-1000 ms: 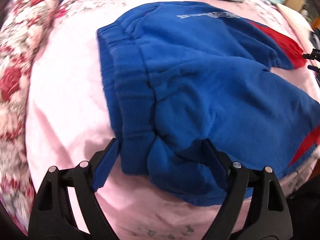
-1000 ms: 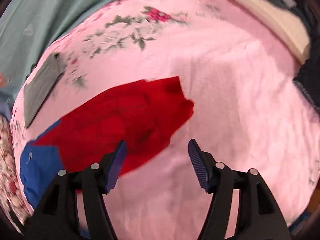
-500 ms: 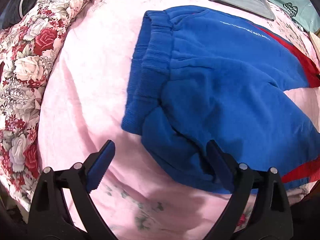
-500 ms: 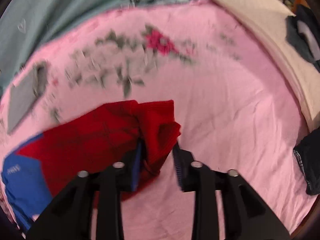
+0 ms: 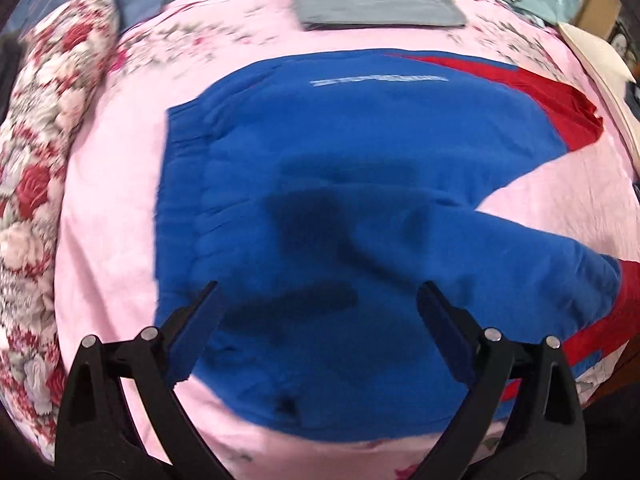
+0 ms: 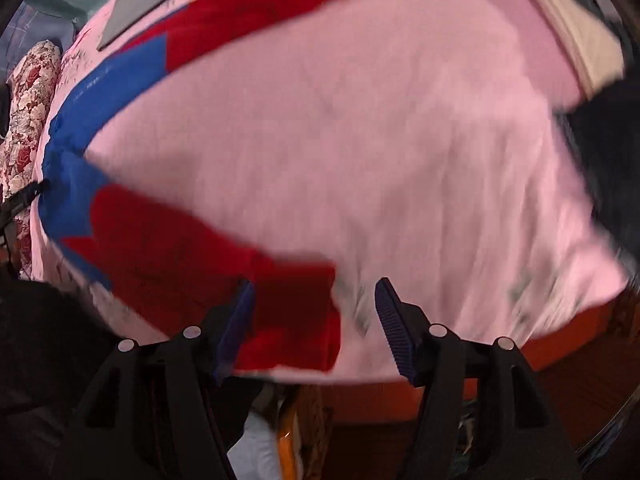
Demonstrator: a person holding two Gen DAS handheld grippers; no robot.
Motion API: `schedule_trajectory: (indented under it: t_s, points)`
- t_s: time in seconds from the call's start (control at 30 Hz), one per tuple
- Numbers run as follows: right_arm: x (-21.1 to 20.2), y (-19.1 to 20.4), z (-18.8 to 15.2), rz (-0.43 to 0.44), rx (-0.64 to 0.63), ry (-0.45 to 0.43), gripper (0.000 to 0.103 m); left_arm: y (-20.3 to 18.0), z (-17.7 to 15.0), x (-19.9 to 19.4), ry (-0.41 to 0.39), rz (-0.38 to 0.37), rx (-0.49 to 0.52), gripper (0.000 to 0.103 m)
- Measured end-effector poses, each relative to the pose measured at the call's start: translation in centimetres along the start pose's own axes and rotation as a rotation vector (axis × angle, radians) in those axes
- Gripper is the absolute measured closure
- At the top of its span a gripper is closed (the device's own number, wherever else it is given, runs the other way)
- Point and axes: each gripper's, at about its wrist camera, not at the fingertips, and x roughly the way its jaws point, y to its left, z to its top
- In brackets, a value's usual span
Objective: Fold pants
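Blue pants point(image 5: 360, 160) with red lower legs lie flat on the pink sheet point(image 5: 112, 200), the two legs spread apart in a V. My left gripper point(image 5: 318, 284) hovers over the blue seat near the waistband; its jaws are opening wide and grip nothing. In the right wrist view the far red leg point(image 6: 260, 12) runs along the top and the near red leg point(image 6: 160, 248) ends at the bed's front edge. My right gripper point(image 6: 315, 282) is over that cuff; its jaws are opening, the cuff lies loose between them beside the left finger point(image 6: 240, 312).
A folded grey garment point(image 5: 376, 4) lies at the back of the bed. A floral pillow point(image 5: 44, 160) runs along the left side. A cream cushion point(image 6: 572, 28) and dark clothing point(image 6: 600, 152) sit at the right. The bed's front edge point(image 6: 460, 372) is just under my right gripper.
The right gripper closed on the red cuff, carried it toward the bed's front edge, rolled, and has let it go. The left gripper moved from the waistband corner over the blue seat.
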Motion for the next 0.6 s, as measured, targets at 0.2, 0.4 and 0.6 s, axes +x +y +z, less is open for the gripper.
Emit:
schedule_trajectory:
  t_s: [0.2,0.4,0.6]
  points:
    - [0.3,2.8,-1.0,0.007,-0.014,-0.075,0.096,-1.4,-0.1,0.6,-0.010,0.009,0.061,0.005]
    - [-8.0,3.6,2.1,-0.053,-0.063,-0.412,0.097,-0.1,-2.1,2.9,0.084,0.036,0.007,0.005]
    - [-0.2,-0.8,3.0,-0.191,0.006,-0.231,0.090,0.7,-3.8,2.9,0.074,0.011,-0.043,0.002]
